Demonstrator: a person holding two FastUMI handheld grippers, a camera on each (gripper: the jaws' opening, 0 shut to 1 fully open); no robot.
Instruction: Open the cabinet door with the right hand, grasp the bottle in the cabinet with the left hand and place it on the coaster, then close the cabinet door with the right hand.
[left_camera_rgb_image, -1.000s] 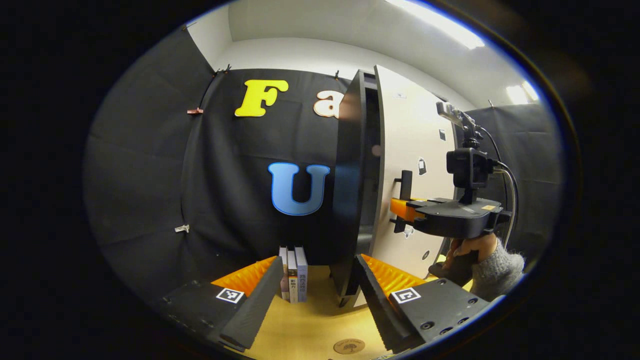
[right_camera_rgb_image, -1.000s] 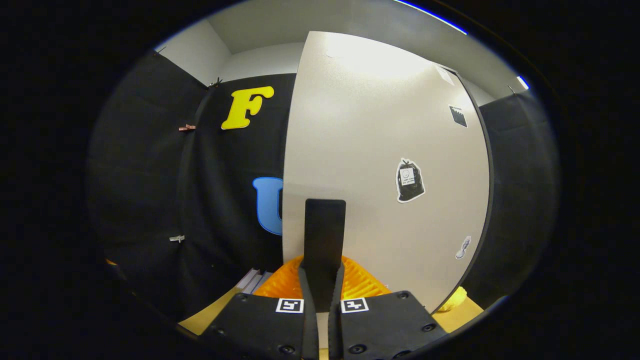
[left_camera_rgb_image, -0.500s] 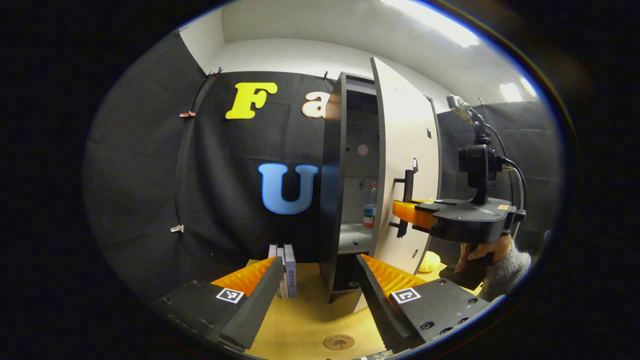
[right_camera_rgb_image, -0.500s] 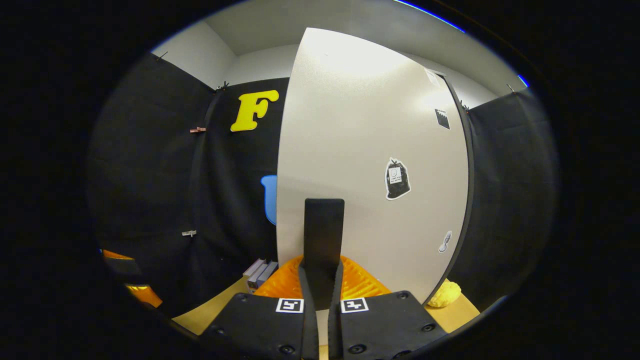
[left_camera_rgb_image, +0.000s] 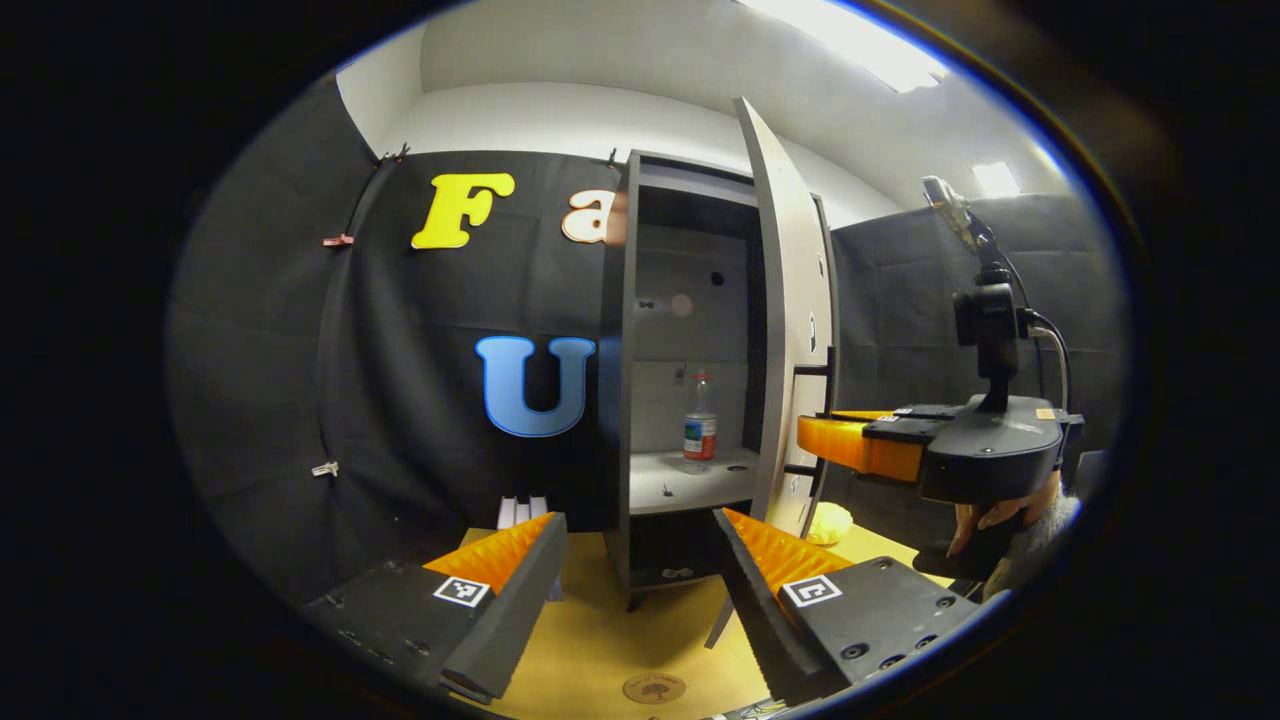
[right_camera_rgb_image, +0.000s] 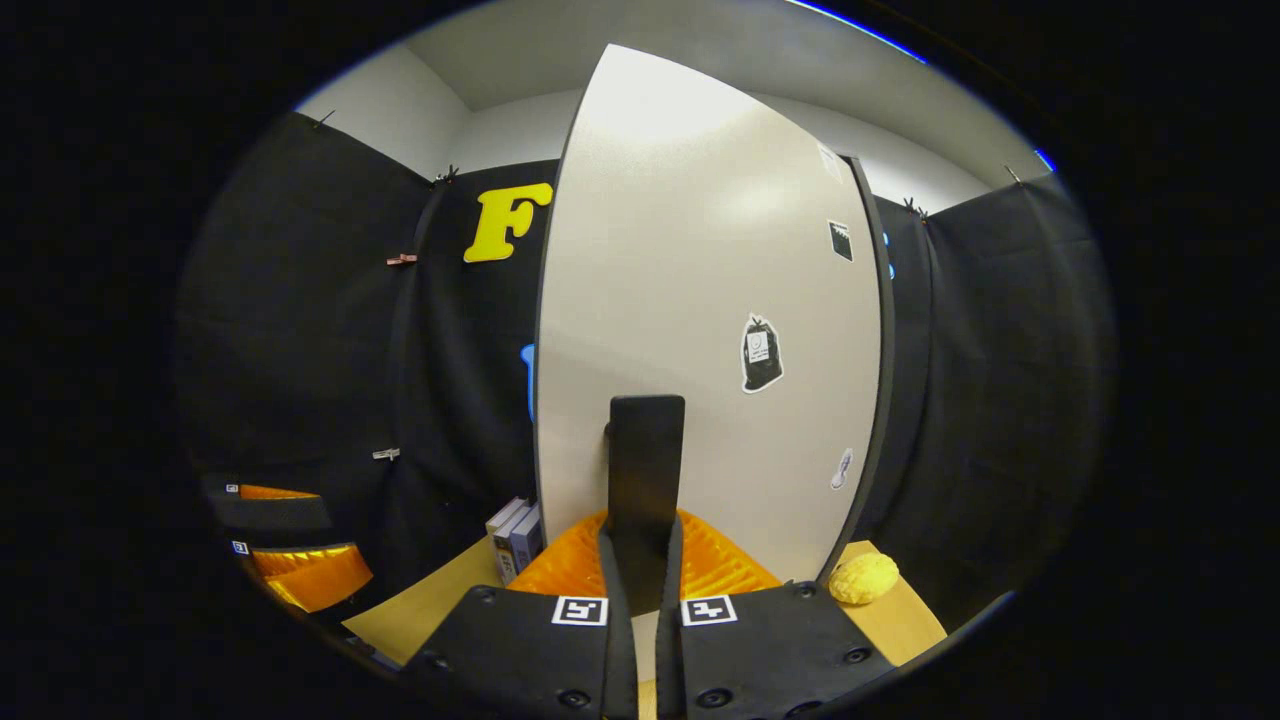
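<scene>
Bottle (left_camera_rgb_image: 700, 430) upright on cabinet shelf (left_camera_rgb_image: 690, 482), dead ahead of left hand-held gripper (left_camera_rgb_image: 640, 560), jaws wide, empty. Right hand-held gripper (right_camera_rgb_image: 642, 560) clamped on door handle (right_camera_rgb_image: 645, 470), off to bottle's side.

A staged recording booth, not a home. Black cloth walls (left_camera_rgb_image: 300, 380) clipped up around a wooden table (left_camera_rgb_image: 610, 650); lone cabinet (left_camera_rgb_image: 680, 350) standing far centre.

one cabinet (left_camera_rgb_image: 620, 400), one door (right_camera_rgb_image: 700, 330), one handle (right_camera_rgb_image: 646, 480). one bottle (left_camera_rgb_image: 699, 430) on the shelf. one coaster (left_camera_rgb_image: 654, 688) on the table. three books (right_camera_rgb_image: 515, 535) standing side by side. one yellow lump (right_camera_rgb_image: 866, 578). three stickers on the door face. two grippers.
</scene>
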